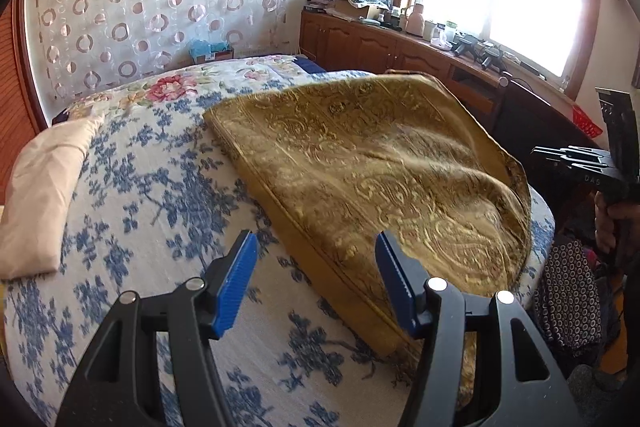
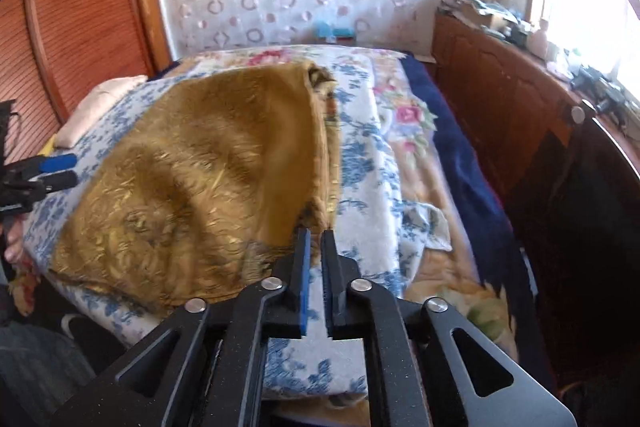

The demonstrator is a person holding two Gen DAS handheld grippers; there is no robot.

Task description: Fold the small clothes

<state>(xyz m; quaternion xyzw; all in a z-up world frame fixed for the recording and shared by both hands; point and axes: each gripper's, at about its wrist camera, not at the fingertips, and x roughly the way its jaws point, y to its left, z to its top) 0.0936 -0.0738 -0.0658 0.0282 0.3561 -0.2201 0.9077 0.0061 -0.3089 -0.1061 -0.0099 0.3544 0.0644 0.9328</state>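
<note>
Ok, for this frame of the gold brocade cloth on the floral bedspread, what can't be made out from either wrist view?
- Gold brocade cloth: motion-blurred in the right wrist view; its fold layers are unreadable.
- Right gripper: the tips are nearly together at the cloth's edge; whether fabric is pinched can't be told.
- Cloth's near corner: hidden behind the left gripper finger in the left wrist view.
- Items on the wooden cabinet: too small and washed out by window glare.

Cloth (image 1: 372,163) on the bed (image 1: 160,187), pillow (image 1: 44,187) to its left, cabinet (image 1: 360,43) beyond.
</note>
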